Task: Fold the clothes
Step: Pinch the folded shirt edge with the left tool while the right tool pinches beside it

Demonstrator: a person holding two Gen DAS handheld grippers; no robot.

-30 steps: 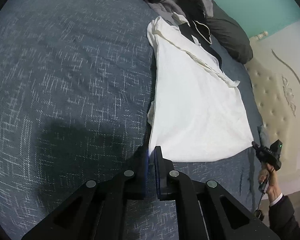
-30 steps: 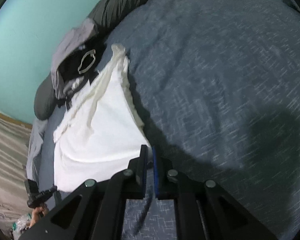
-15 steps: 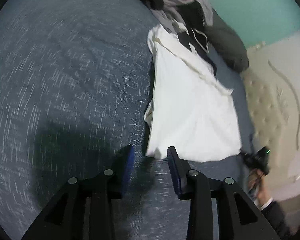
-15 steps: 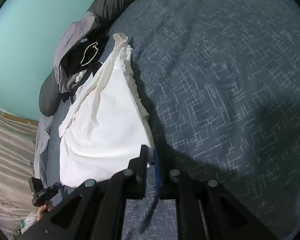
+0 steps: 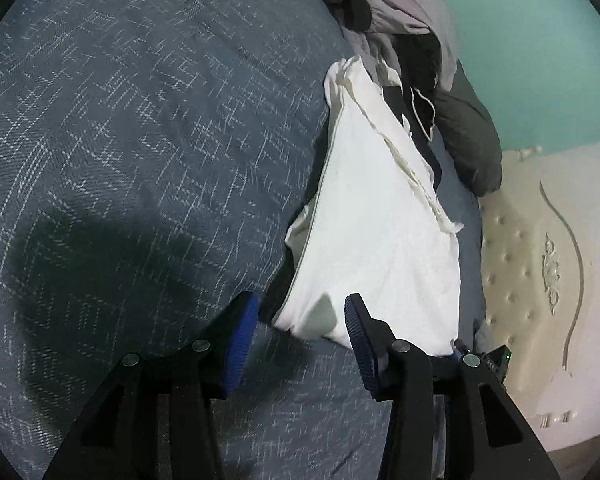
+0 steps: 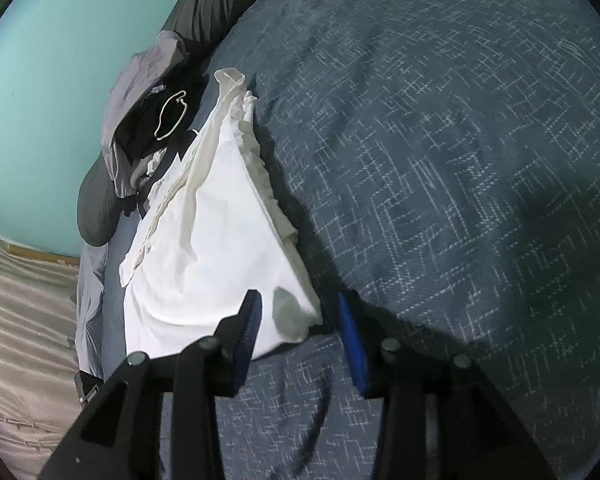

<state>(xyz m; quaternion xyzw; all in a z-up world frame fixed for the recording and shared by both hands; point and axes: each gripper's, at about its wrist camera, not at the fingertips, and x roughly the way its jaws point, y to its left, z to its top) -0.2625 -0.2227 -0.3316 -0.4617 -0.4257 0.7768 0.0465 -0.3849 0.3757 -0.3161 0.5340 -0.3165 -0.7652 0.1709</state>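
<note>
Left wrist view showed white cloth [image 5: 380, 240] lying doubled on bed [image 5: 140, 140]. Left tool [image 5: 300, 334] and right tool [image 6: 300, 320] both gaped apart, empty. Probably more folds left; dark pile [image 6: 148, 120] unfolded nearby.

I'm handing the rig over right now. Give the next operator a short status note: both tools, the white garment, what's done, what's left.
Left tool: open, empty, at the near corner of the white garment.
Right tool: open, empty, at the same near edge, other corner.
The garment lies folded lengthwise on the blue bedspread, narrow end toward the pile of dark and grey clothes by the teal wall.
Done: lengthwise fold laid down and let go.
Left: probably a crosswise fold, then the pile.
</note>
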